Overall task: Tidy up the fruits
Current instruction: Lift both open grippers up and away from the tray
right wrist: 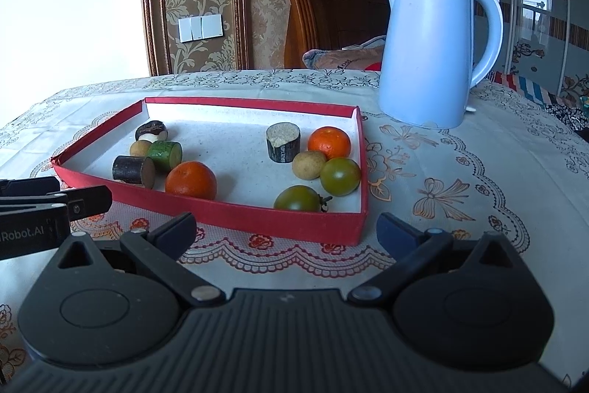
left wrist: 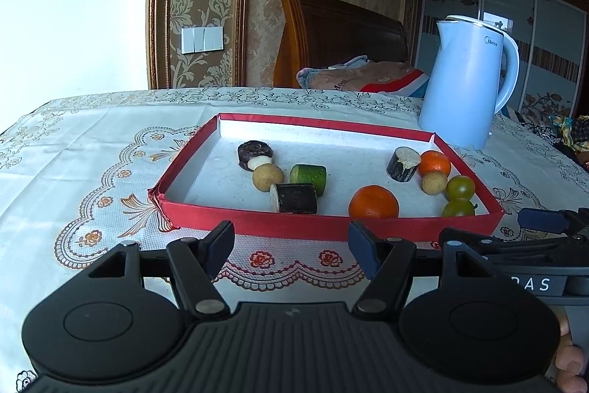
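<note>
Tray (right wrist: pixel 228 214): on the counter (right wrist: pixel 460 172), near its front edge. Kettle (right wrist: pixel 430 50): on the counter, behind the tray's right rear corner, apart from it.

In the tray, left group: chestnut (right wrist: pixel 151 129) rearmost; behind-left a small round fruit (right wrist: pixel 140 148), touching a cucumber piece (right wrist: pixel 166 154) on its right; a cane piece (right wrist: pixel 133 171) before them; one orange (right wrist: pixel 190 180) to its right, near the front wall.

Right group: upright cane piece (right wrist: pixel 282 142); second orange (right wrist: pixel 328 142) beside it; a round fruit (right wrist: pixel 308 164) and tomato (right wrist: pixel 340 176) before them; another tomato (right wrist: pixel 299 198) at the front wall.
</note>
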`<state>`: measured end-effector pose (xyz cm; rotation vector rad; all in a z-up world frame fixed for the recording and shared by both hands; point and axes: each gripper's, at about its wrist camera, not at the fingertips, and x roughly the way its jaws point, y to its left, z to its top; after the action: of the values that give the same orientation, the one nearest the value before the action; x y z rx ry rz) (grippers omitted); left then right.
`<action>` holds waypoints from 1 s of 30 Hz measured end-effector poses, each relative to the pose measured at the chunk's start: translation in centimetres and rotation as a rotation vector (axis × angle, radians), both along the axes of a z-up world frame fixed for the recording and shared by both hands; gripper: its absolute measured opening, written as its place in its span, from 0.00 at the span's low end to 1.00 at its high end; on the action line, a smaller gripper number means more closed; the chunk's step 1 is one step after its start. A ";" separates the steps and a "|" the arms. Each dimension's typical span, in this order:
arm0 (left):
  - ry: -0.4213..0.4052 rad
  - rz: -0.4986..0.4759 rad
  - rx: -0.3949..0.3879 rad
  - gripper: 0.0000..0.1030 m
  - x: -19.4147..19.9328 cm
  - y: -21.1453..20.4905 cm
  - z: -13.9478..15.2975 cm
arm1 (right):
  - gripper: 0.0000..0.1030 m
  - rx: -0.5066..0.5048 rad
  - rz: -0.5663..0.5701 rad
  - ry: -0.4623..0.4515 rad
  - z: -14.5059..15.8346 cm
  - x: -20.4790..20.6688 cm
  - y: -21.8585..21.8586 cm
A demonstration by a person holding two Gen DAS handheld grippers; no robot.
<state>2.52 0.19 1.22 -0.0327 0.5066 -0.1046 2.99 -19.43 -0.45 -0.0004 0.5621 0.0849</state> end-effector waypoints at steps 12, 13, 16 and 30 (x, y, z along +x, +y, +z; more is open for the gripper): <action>-0.003 0.005 -0.005 0.67 0.0 0.1 0.0 | 1.00 -0.004 0.002 0.005 0.0 0.0 0.1; -0.003 0.005 -0.004 0.69 0.0 0.1 0.0 | 1.00 -0.003 0.002 0.005 0.0 0.0 0.1; -0.018 0.009 0.001 0.72 -0.2 0.1 0.1 | 1.00 -0.004 0.003 0.005 0.0 0.0 0.1; -0.015 0.013 0.018 0.73 -0.3 -0.1 0.3 | 1.00 -0.008 0.005 0.006 0.0 0.0 0.2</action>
<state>2.21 0.07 1.52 -0.0175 0.4924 -0.0876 3.02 -19.25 -0.49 -0.0092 0.5683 0.0875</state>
